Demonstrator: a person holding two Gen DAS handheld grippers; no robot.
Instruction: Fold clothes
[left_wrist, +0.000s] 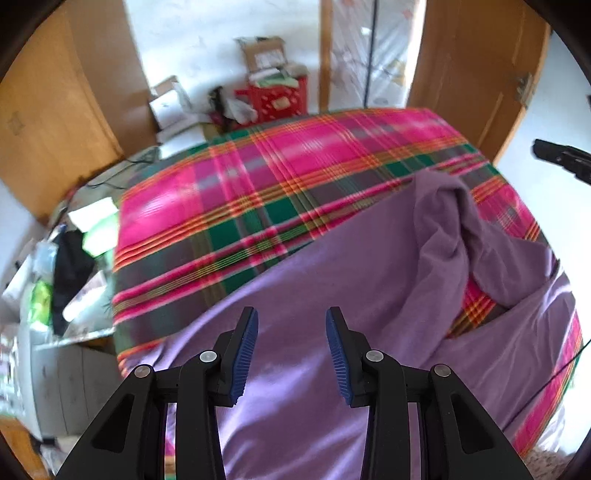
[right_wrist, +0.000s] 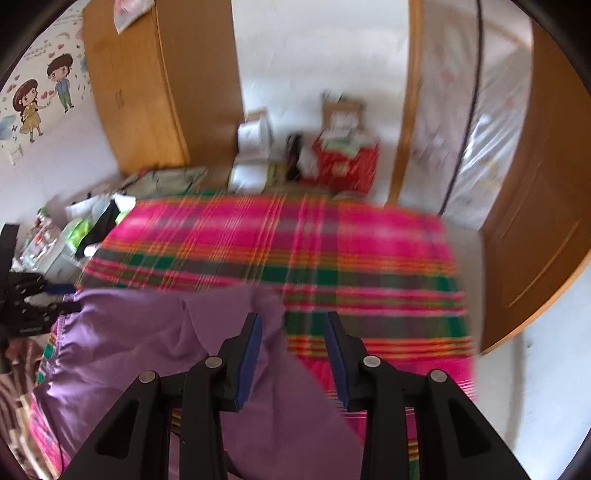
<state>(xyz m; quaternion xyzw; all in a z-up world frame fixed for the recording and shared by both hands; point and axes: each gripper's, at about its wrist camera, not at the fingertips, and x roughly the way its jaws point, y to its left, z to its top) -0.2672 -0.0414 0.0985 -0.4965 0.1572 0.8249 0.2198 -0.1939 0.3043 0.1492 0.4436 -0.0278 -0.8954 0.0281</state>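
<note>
Purple garment (left_wrist: 332, 280) lies spread over the near part of the plaid bedcover (left_wrist: 280, 177). Above the garment, the left gripper (left_wrist: 291, 350) hangs with jaws spread, pinching nothing. The right gripper (right_wrist: 293, 354) has jaws apart, a garment fold between them, not pinched.

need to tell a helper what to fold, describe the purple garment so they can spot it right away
Find the bed under the pink, green and orange plaid blanket. The purple garment is spread across its near end, with one part bunched into a raised fold. It is the only plain, single-colour cloth on the bed, smooth lilac against the bright checks.
</note>
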